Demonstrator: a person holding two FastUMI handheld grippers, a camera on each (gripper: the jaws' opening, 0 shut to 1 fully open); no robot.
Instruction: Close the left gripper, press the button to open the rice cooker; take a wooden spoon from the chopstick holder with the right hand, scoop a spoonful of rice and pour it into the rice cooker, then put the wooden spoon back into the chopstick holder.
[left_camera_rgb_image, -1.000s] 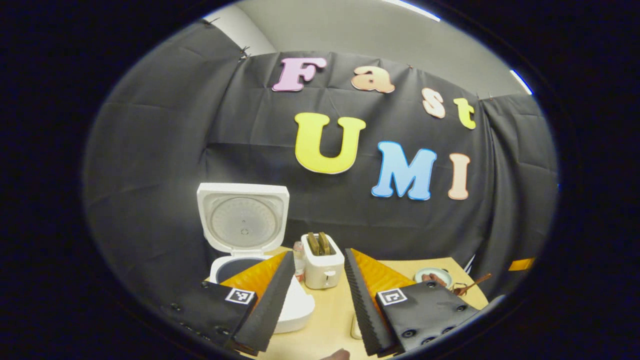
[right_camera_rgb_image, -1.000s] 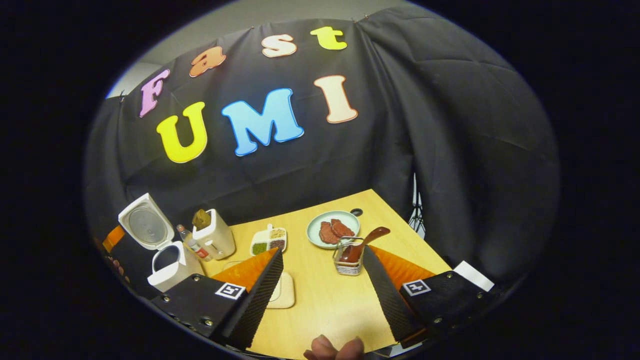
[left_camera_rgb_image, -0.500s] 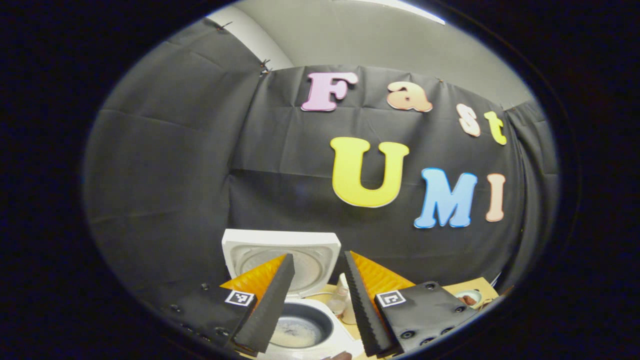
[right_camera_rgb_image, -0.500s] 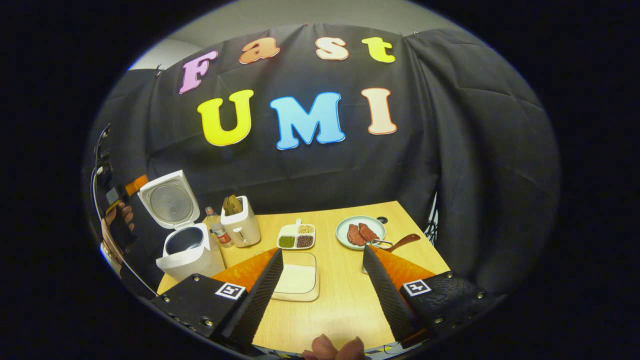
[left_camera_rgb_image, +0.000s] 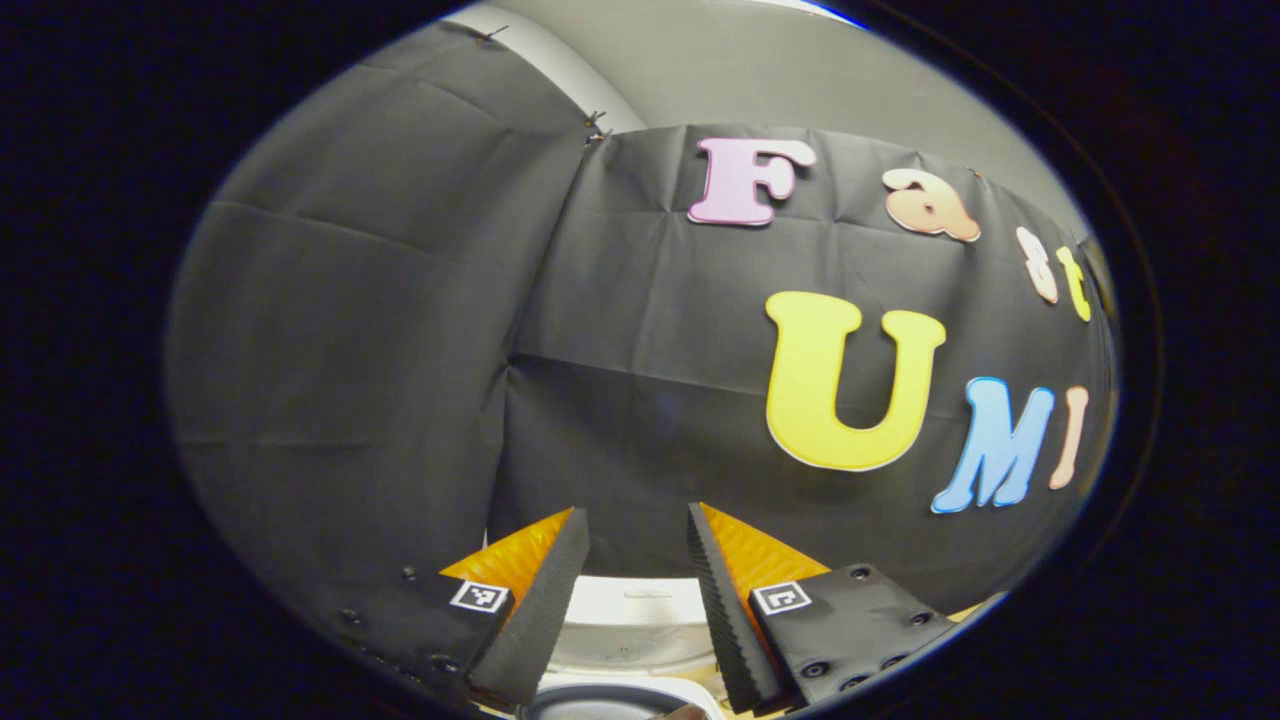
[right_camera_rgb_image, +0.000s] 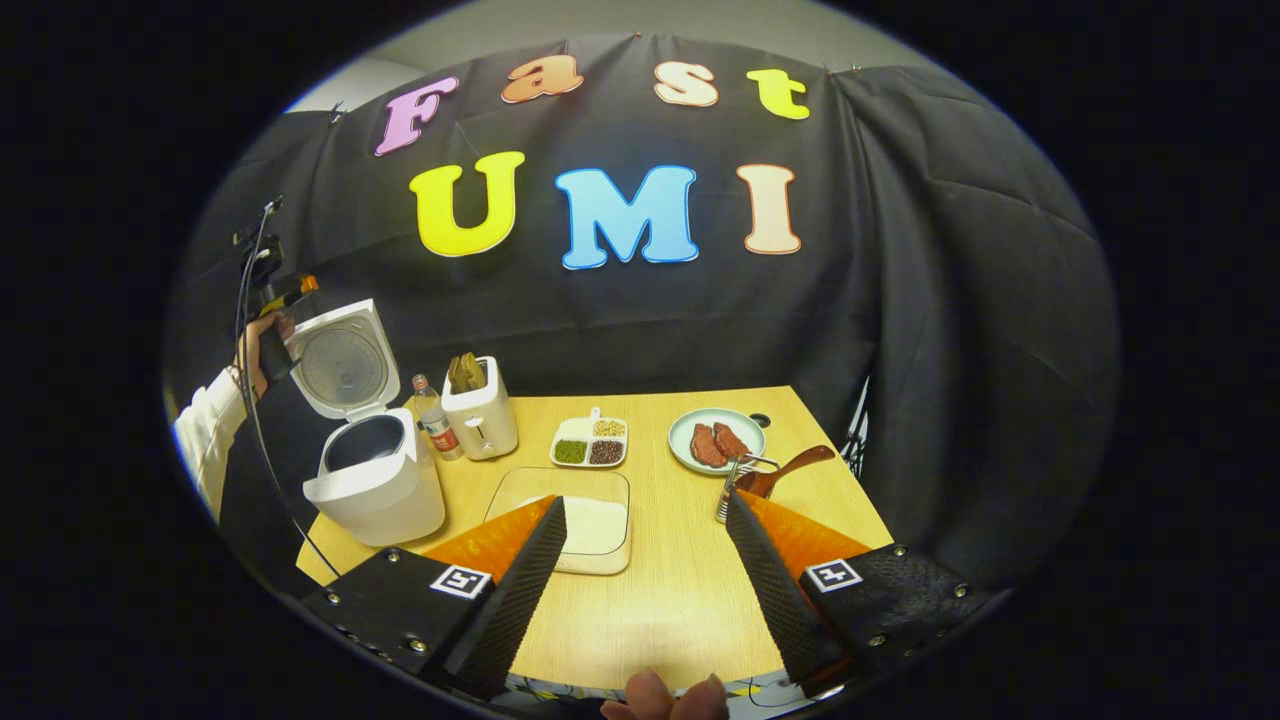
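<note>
Right tool (right_camera_rgb_image: 640, 560): spread wide, empty, above tabletop (right_camera_rgb_image: 660, 600). Left tool (left_camera_rgb_image: 628, 580): parted, empty, above rice cooker (right_camera_rgb_image: 372, 480), lid raised. Wooden spoon (right_camera_rgb_image: 785, 470) leans in chopstick holder (right_camera_rgb_image: 735, 490).

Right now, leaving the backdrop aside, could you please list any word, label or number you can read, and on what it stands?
No quotable text: nothing here can be read.
Bottle: it has a label, but too small to read.
Rice cooker: no legible marking.
Right claw: square coded marker, a pattern, not words.
</note>
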